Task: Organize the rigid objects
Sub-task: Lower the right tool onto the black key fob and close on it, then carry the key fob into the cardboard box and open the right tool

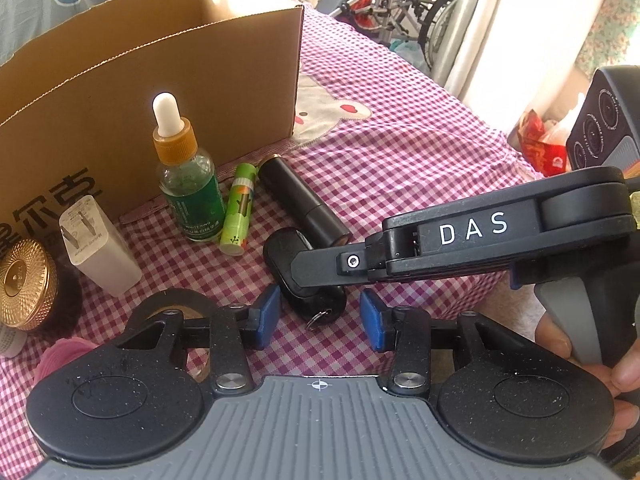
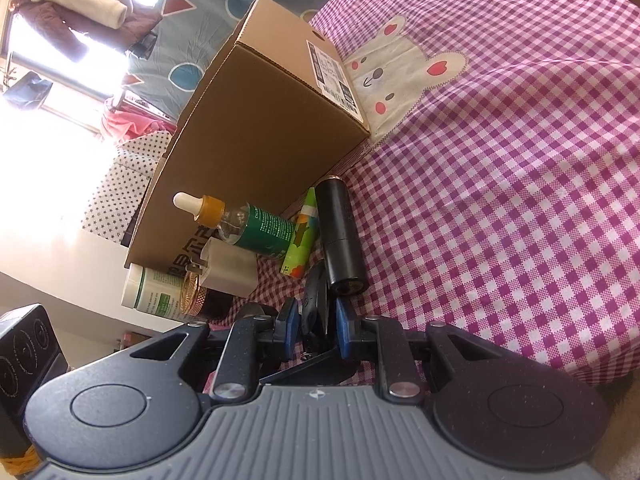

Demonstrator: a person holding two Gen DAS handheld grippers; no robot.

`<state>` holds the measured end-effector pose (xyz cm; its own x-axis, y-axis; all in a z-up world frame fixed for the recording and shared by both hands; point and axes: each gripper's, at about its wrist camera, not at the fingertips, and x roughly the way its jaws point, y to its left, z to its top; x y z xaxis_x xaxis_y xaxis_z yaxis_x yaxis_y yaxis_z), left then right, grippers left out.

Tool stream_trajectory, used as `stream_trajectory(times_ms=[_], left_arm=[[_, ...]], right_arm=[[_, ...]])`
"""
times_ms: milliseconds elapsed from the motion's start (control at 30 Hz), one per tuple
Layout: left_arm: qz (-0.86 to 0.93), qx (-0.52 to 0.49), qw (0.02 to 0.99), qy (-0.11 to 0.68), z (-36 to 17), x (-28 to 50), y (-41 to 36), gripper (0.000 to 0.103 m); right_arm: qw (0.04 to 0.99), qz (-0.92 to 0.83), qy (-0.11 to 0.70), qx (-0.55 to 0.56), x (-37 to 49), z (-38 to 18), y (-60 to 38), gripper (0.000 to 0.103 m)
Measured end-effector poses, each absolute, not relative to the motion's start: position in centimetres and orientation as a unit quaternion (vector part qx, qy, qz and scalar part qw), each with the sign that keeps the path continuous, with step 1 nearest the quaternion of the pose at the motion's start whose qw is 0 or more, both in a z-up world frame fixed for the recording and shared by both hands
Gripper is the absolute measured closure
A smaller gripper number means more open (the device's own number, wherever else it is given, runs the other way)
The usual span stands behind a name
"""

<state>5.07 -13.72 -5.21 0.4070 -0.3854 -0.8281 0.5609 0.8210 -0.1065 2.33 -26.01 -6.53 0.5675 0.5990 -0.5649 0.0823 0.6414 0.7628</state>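
Observation:
A black key fob (image 1: 308, 280) lies on the pink checked cloth (image 1: 400, 160), and my right gripper (image 2: 316, 320) is shut on it; in the right wrist view both blue pads press its sides. In the left wrist view one right finger (image 1: 320, 266) lies across the fob. My left gripper (image 1: 320, 316) is open just in front of it, with the fob's ring end between the blue pads, apart from them. Behind the fob are a black cylinder (image 1: 300, 200), a green lip balm tube (image 1: 239, 208), a green-labelled dropper bottle (image 1: 188, 184) and a white charger plug (image 1: 100, 248).
An open cardboard box (image 1: 160, 80) stands behind the row of items. A gold-lidded jar (image 1: 24, 284) sits at far left, with a white green-labelled bottle (image 2: 148, 288) beside it. A hand (image 1: 580, 344) holds the right gripper's handle. Wheelchairs (image 1: 400, 0) stand beyond the bed.

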Motion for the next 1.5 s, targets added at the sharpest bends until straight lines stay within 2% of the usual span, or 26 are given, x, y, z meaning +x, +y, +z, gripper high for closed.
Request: stream_trajectory(times_ms=[200,333,767,1200,1367,1500], left_arm=[[-0.292,0.094,0.835,0.457,-5.2,4.8,-13.4,0.060],[-0.292,0.085,0.835,0.458,-5.2,5.0,-13.2,0.061],[-0.291,0.086,0.849,0.433,-3.6,3.1,-12.7,0.062],[-0.269,0.086,0.894,0.348,3.0,0.6,-11.0,0.062],[-0.231,0.080,0.913,0.326,6.3,2.5,-9.2,0.062],[-0.188,0.075,0.923,0.328,8.0,5.7,-7.9,0.062]], right_arm=[[0.788,0.172,0.439,0.396,2.8,-6.7,-25.4,0.081],[0.790,0.169,0.439,0.393,3.0,-6.7,-24.9,0.086],[0.801,0.177,0.416,0.391,1.4,-4.7,-24.3,0.086],[0.845,0.227,0.340,0.345,0.0,3.3,-22.6,0.086],[0.851,0.272,0.320,0.315,3.3,7.2,-20.2,0.086],[0.830,0.315,0.337,0.313,8.4,9.3,-17.7,0.086]])
